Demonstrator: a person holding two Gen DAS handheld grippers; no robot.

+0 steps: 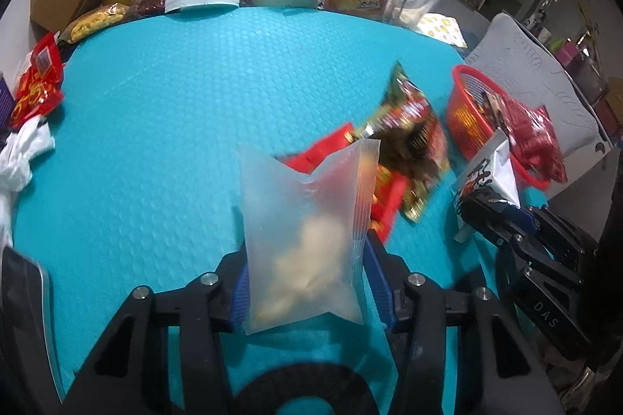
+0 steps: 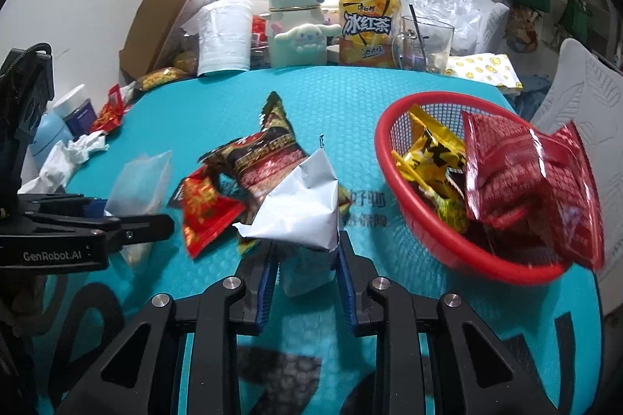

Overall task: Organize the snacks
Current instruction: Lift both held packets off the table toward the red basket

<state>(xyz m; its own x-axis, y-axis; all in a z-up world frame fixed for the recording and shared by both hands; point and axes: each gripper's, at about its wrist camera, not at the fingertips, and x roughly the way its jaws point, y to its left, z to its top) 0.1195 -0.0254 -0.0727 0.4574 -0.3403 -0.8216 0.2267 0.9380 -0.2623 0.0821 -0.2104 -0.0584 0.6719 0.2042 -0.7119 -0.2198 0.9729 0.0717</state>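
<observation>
Two claws each pinch a bag: left claw [image 1: 307, 282] squeezes a see-through plastic pouch [image 1: 303, 239], right claw [image 2: 307, 259] squeezes a white foil packet [image 2: 300, 204]. Round red plastic basket [image 2: 447, 243] sits at three o'clock.

The left gripper [image 1: 305, 282] holds a frosted clear pouch [image 1: 307, 239] upright, its blue-padded fingers [image 1: 240, 294] pressing both sides of the pouch. Behind the pouch, a dark snack packet [image 1: 412, 138] and a red packet [image 1: 331, 148] lie on the teal tabletop [image 1: 175, 126]. At right, the right gripper [image 1: 490, 216] clamps a white packet [image 1: 490, 169] beside a red basket [image 1: 467, 126] containing a dark red bag [image 1: 533, 138].
</observation>
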